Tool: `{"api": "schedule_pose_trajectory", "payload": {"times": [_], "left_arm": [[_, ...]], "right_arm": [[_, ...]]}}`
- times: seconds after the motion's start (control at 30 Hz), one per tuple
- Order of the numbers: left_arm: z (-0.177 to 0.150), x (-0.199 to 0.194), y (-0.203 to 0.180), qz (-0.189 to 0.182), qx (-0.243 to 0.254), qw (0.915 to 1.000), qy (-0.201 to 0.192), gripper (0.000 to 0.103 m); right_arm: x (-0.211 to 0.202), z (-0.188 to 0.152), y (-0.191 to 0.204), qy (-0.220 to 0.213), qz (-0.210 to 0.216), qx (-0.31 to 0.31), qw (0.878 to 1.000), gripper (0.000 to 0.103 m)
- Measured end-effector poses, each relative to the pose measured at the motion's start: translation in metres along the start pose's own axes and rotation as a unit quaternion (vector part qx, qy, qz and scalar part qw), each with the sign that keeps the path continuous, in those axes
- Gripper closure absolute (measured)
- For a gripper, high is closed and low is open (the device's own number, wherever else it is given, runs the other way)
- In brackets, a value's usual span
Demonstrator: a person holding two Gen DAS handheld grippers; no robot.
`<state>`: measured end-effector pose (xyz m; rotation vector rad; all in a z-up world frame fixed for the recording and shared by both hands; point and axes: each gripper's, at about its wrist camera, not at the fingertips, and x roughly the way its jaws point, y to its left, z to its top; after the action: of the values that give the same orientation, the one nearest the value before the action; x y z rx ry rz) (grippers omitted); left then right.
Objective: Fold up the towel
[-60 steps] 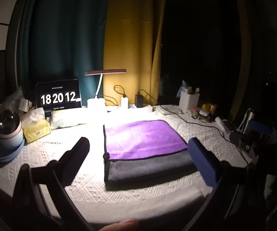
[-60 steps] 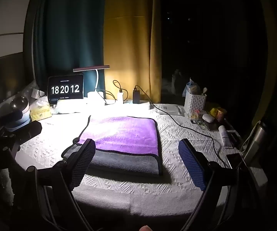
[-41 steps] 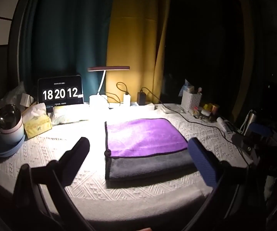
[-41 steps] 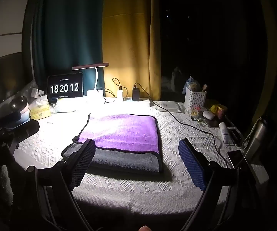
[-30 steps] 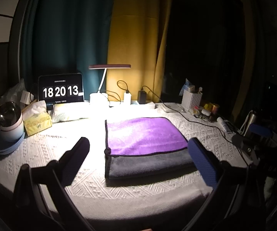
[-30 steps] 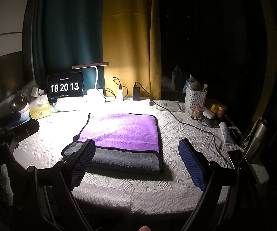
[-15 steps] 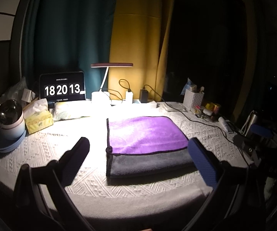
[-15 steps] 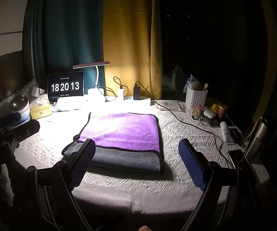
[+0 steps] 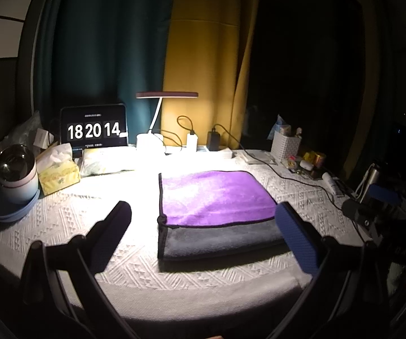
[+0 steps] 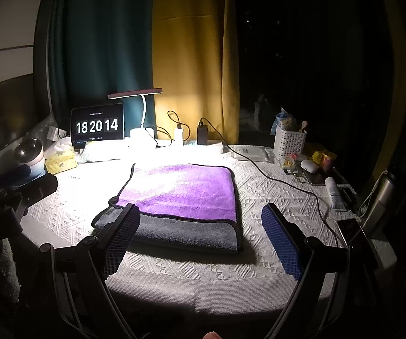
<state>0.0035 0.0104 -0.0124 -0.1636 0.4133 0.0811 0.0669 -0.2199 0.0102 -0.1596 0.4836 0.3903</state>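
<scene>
Two spread-jawed, empty grippers, left (image 9: pixel 203 230) and right (image 10: pixel 200 227), face a seemingly twice-folded purple-and-grey towel (image 9: pixel 217 212).

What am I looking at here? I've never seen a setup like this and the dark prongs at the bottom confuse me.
Those prongs are hand-held two-finger grippers, one per hand, each carrying a fisheye camera looking along its fingers. One picture is from the left gripper, the other from the right gripper. Both are open, holding nothing. On the white table lies a folded purple and grey towel, lit by a desk lamp, beside a clock display.
</scene>
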Motion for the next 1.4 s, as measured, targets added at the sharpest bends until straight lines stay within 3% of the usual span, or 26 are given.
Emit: {"api": "schedule_pose_trajectory", "payload": {"times": [1.1, 1.4], "left_arm": [[-0.003, 0.002, 0.001, 0.0, -0.001, 1.0, 0.003, 0.001], [-0.008, 0.018, 0.003, -0.001, -0.005, 0.9997, 0.022, 0.001]], "right_arm": [[0.002, -0.001, 0.0, 0.004, 0.002, 0.0, 1.0, 0.013], [0.014, -0.007, -0.008, 0.017, -0.002, 0.007, 1.0, 0.013]]}}
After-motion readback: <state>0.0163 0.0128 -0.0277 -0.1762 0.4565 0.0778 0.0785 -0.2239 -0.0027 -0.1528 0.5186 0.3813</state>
